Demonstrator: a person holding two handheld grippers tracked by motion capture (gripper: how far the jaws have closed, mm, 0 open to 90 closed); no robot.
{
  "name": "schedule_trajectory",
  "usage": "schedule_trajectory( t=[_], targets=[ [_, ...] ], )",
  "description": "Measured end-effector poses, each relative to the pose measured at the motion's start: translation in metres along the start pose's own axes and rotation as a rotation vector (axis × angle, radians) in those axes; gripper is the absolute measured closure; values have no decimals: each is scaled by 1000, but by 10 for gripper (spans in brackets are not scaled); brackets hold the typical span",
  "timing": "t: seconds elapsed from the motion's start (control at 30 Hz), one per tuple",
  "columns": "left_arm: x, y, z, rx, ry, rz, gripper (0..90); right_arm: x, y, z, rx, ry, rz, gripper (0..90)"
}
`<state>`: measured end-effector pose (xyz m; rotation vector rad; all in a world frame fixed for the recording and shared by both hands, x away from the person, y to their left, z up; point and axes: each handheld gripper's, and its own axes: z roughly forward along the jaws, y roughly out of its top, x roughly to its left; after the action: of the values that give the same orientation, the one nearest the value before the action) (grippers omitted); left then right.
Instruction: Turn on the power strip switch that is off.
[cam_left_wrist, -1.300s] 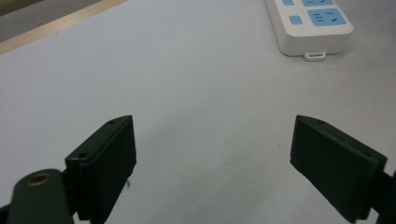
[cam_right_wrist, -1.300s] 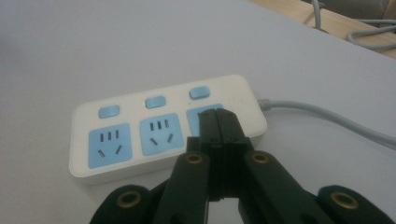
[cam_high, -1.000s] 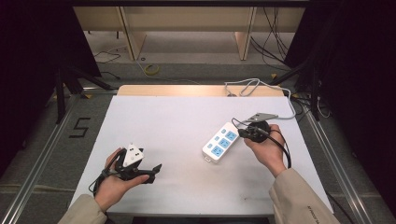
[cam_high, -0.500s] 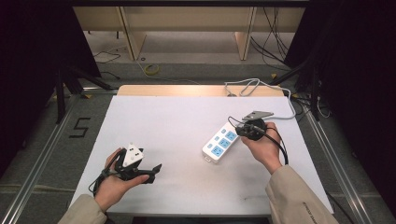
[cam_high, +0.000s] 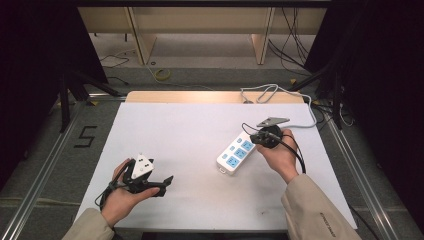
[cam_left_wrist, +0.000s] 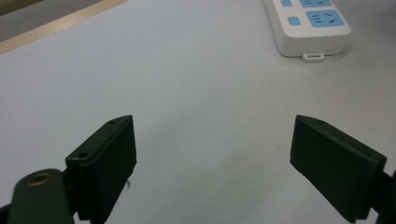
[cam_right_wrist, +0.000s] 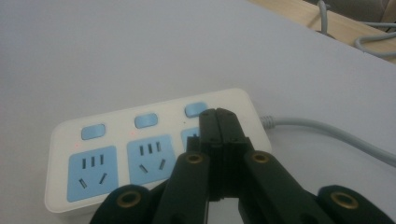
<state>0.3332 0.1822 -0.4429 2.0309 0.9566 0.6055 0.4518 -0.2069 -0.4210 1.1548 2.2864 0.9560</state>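
Observation:
A white power strip (cam_high: 236, 152) with blue sockets and blue switches lies on the white table (cam_high: 190, 130), right of centre. In the right gripper view the power strip (cam_right_wrist: 116, 149) has three sockets and three switches. My right gripper (cam_right_wrist: 218, 119) is shut, its tips just above the third switch (cam_right_wrist: 196, 109) near the cable end; I cannot tell if they touch. The right gripper (cam_high: 257, 137) sits over the strip's far end in the high view. My left gripper (cam_high: 167, 181) rests open near the table's front left, nothing between its jaws. The left gripper view shows the strip's near end (cam_left_wrist: 310, 25).
A grey cable (cam_high: 280, 92) runs from the strip to the table's back right edge and loops on the wooden strip (cam_high: 200, 96) behind. Metal rails (cam_high: 45, 165) flank the table. A mark "5" (cam_high: 85, 136) is on the floor at left.
The right gripper has edged slightly forward over the strip's cable end. The left gripper has stayed still.

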Motion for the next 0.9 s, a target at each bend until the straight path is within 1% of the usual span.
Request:
schedule_trajectory(
  t=[0.43,0.83,0.9],
  targets=[
    [0,0,0,0,0,0,142,0,4,6,5,3,4,900],
    [0,0,0,0,0,-1,142,0,7,12,13,5,-7,900],
    [0,0,0,-1,1,1,142,0,8,12,15,4,-3,900]
  ],
)
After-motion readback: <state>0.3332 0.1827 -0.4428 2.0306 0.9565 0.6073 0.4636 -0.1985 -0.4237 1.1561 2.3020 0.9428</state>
